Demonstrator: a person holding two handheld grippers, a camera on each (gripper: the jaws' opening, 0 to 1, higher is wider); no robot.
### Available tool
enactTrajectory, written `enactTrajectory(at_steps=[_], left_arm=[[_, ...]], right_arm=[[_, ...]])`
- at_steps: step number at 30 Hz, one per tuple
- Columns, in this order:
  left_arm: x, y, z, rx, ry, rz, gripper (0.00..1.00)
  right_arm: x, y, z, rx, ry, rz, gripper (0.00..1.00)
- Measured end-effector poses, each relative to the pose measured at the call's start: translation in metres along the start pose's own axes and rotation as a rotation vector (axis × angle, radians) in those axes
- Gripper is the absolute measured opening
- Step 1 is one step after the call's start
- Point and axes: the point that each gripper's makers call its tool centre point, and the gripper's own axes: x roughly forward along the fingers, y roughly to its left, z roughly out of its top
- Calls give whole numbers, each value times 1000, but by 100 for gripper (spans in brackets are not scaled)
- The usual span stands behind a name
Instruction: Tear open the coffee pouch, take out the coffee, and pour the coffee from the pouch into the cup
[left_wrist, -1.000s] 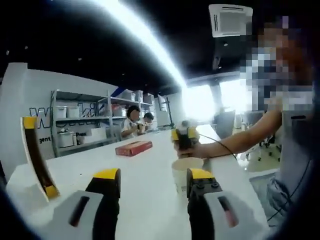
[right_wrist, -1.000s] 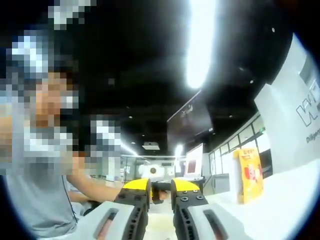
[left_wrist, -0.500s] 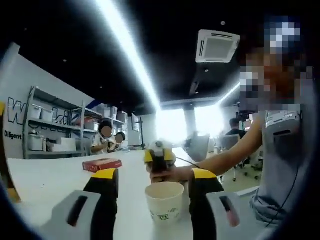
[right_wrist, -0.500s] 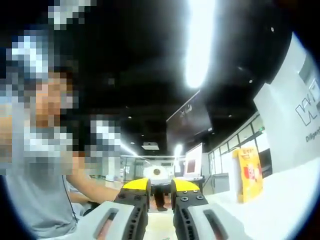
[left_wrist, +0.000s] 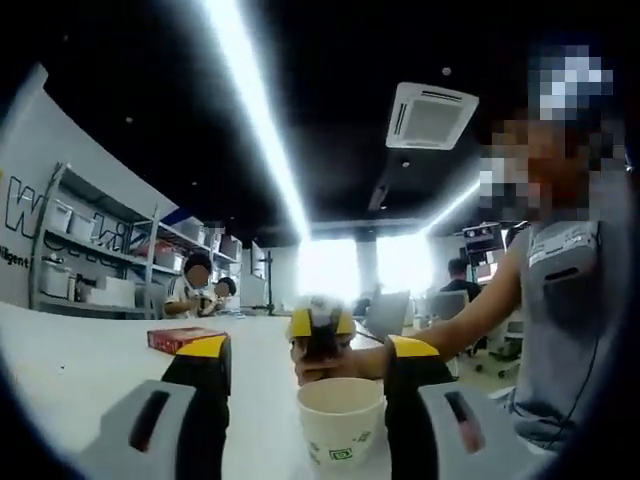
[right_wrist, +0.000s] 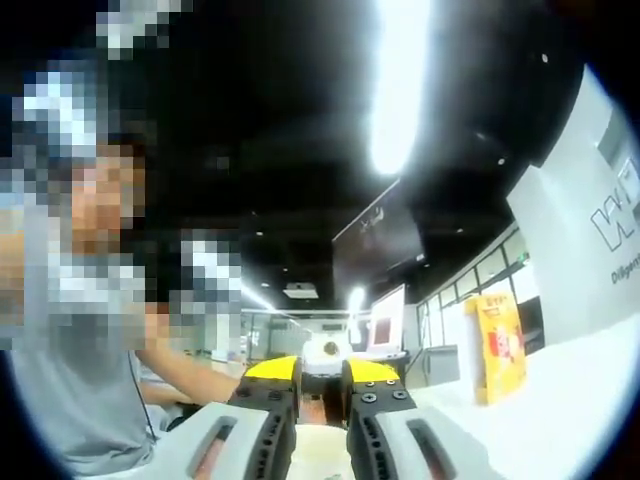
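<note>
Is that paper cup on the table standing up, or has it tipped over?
Upright. In the left gripper view the paper cup stands on the white table with its round rim on top, between the left gripper's two jaws. Its contents cannot be seen.

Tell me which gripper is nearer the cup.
Left, I think. The cup stands between the open jaws of the left gripper, low in the left gripper view. The right gripper sits just behind the cup, held in a hand.

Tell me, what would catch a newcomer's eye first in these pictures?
Probably the white paper cup on the white table, sitting between the left gripper's yellow-tipped jaws, with the right gripper just behind it. In the right gripper view, a yellow coffee pouch stands upright on the table at right.
</note>
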Motion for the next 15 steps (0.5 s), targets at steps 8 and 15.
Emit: enactTrajectory(at_steps=[8,15], left_arm=[[-4,-7,3,-6,-12,6,64],[-6,-3,2,-19,-13,11,63]], right_arm=[[9,5,-7,-6,23,4,20],[10,4,-5,-28,33,-12,23]])
